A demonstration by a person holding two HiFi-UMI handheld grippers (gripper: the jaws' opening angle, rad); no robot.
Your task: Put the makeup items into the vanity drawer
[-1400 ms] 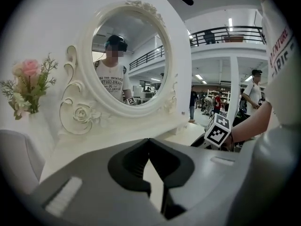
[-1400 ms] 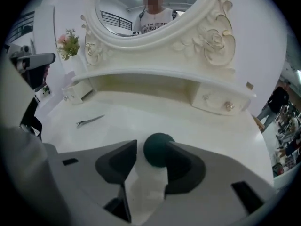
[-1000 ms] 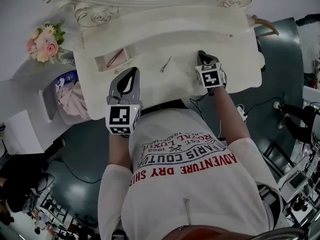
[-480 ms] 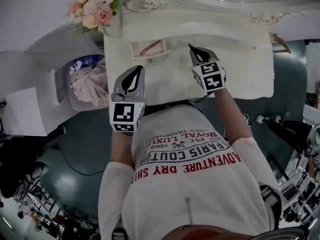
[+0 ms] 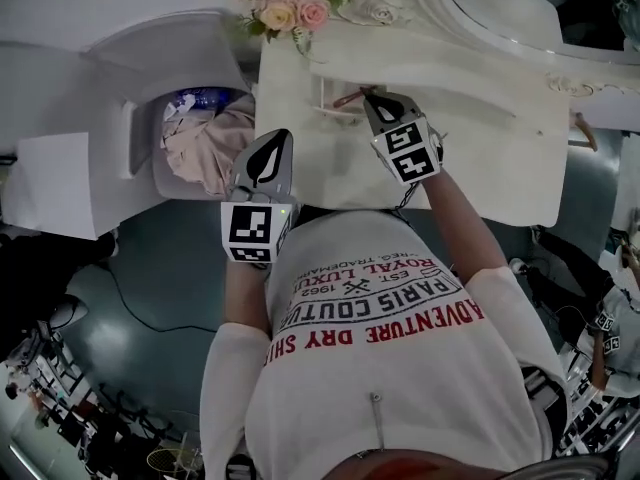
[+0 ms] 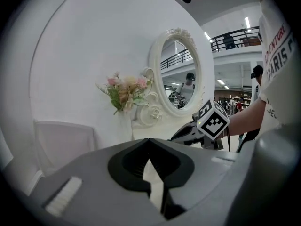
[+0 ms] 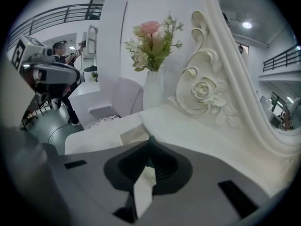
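At the open drawer (image 5: 330,109) edge, right gripper (image 5: 372,97) (jaws together)

both arms reach forward from the torso. the left gripper (image 5: 272,140) points toward 12 o'clock, its jaws together with nothing between them, and its marker cube (image 5: 250,233) sits at the 6 o'clock end. the right gripper (image 5: 372,98), at its 2 o'clock, angles toward 11 o'clock and tips downward, its jaws closed too.

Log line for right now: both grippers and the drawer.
left gripper: jaws together | right gripper: jaws together, at drawer | drawer: open, reddish item inside
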